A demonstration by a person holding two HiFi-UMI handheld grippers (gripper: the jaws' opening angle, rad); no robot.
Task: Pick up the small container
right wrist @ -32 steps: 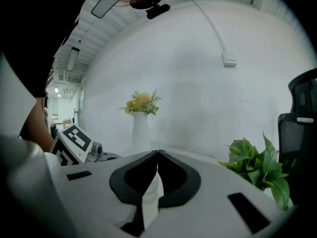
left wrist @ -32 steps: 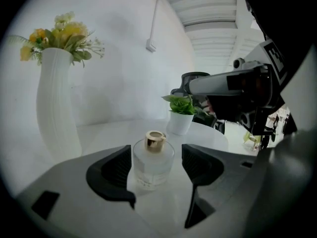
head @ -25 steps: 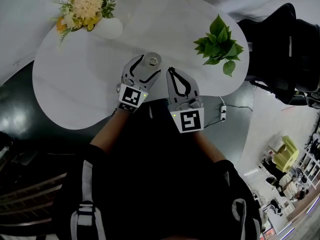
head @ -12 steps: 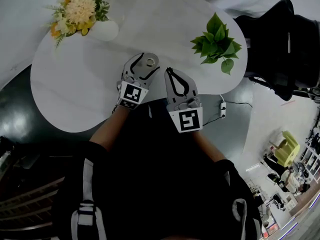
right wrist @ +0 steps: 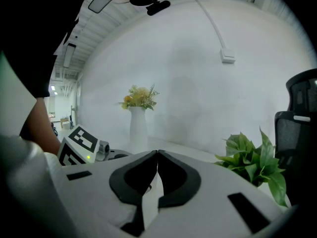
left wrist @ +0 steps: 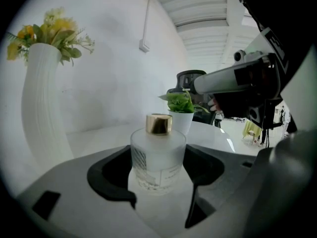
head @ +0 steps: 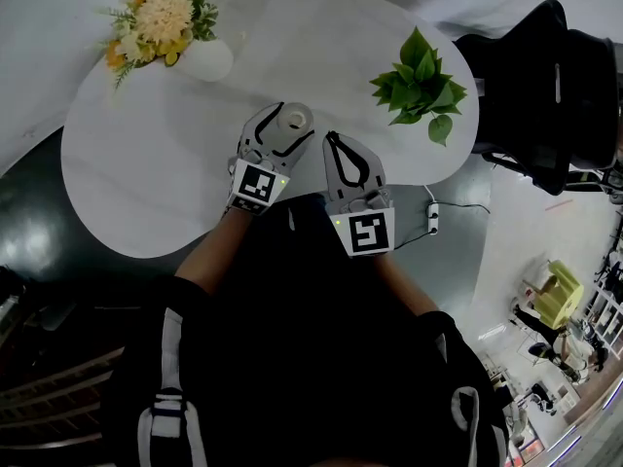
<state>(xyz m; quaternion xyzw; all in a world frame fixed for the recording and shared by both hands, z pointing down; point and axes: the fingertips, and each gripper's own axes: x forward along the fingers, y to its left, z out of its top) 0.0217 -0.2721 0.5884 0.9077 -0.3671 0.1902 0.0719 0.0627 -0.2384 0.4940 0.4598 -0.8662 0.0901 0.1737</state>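
White table [head: 146, 163] lay under your left gripper [head: 290, 125], clamping the small container [left wrist: 158, 152]; at 3 o'clock, your right gripper [head: 331, 140] was clenched empty.

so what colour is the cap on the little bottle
Gold cap, on a frosted white bottle. It shows best in the left gripper view.

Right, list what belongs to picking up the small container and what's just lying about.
Job: small bottle, clamped in the left tongs.
Lying about: flower vase, potted plant, black chair, right tongs (shut, empty).
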